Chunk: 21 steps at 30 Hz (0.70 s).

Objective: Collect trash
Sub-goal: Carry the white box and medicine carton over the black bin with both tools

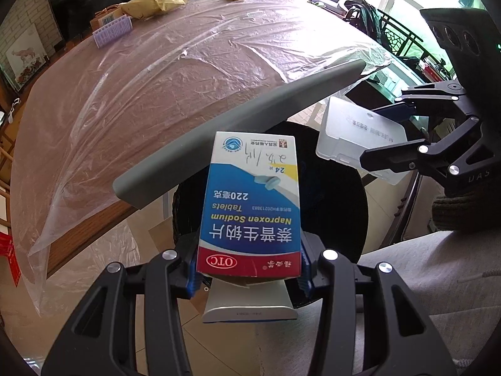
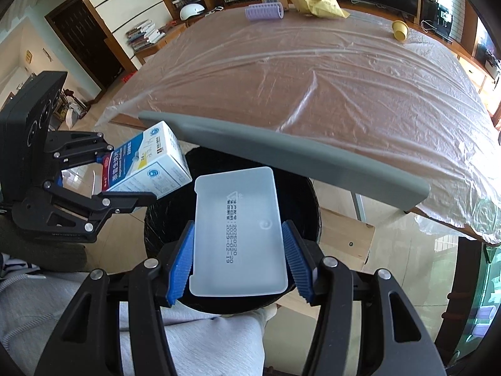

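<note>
currently the left gripper (image 1: 250,269) clamps the medicine box (image 1: 250,206) by its lower end, and the right gripper (image 2: 239,263) clamps the translucent plastic tray (image 2: 239,235) by its long sides. both items hang over the black bin (image 2: 300,194), just beside the table's near edge (image 2: 444,219). a grey bar (image 2: 281,153) overhangs the bin's far rim.

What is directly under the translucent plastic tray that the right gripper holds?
Under the translucent plastic tray is the black trash bin, its dark opening showing around the tray. The tray and the darkness hide whatever lies inside the bin.
</note>
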Tool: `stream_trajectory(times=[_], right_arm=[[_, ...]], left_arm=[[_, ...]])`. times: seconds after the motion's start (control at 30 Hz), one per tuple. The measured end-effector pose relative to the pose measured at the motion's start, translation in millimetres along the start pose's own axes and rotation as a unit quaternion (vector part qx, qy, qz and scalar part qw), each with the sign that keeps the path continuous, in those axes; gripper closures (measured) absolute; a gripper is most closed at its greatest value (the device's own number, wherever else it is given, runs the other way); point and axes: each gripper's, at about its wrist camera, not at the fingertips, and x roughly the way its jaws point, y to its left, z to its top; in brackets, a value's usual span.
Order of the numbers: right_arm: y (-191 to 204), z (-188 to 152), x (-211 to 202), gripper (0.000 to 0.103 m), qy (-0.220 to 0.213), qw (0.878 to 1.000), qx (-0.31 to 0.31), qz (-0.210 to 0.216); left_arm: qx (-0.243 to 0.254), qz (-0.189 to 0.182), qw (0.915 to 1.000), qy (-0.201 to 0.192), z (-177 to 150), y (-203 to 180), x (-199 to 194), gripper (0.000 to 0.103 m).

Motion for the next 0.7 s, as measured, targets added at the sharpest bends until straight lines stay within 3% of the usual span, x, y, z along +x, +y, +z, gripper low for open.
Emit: stream_trajectory(times=[0.7], right_arm=[[3,-3,31,0.049,0.028,0.999,-0.018,-0.01]], left_arm=[[0.0,0.001,0.9995,0.031,-2,-2,31,0.056]])
